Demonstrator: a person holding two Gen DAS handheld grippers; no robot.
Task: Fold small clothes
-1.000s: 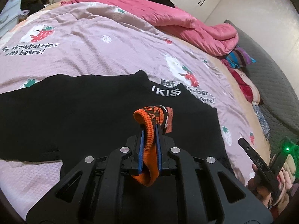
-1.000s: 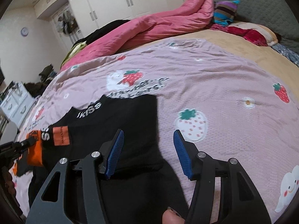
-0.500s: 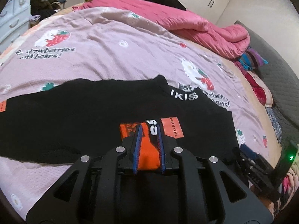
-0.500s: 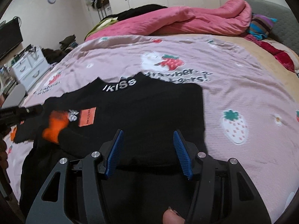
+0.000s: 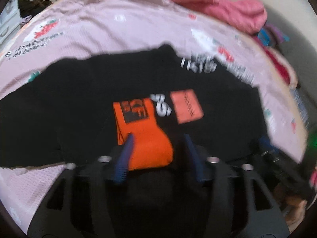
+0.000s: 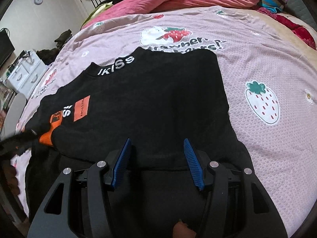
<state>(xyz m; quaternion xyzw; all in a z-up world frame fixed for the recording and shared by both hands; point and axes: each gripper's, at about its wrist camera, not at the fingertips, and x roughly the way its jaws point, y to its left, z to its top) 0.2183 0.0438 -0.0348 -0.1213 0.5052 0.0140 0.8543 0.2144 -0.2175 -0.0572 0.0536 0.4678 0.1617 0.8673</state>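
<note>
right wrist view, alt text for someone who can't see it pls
A black sweater lies spread on a pink strawberry-print bedspread, one orange-cuffed sleeve folded across its front. The right gripper hovers open over its lower part, blue fingers apart.

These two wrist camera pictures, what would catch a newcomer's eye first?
The bright orange cuff of a sleeve, lying folded onto the middle of the black sweatshirt, between the open left gripper's blue pads. Next, the pink strawberry-and-bear bedspread under the sweatshirt. The right gripper hangs open over the sweatshirt's near edge.
</note>
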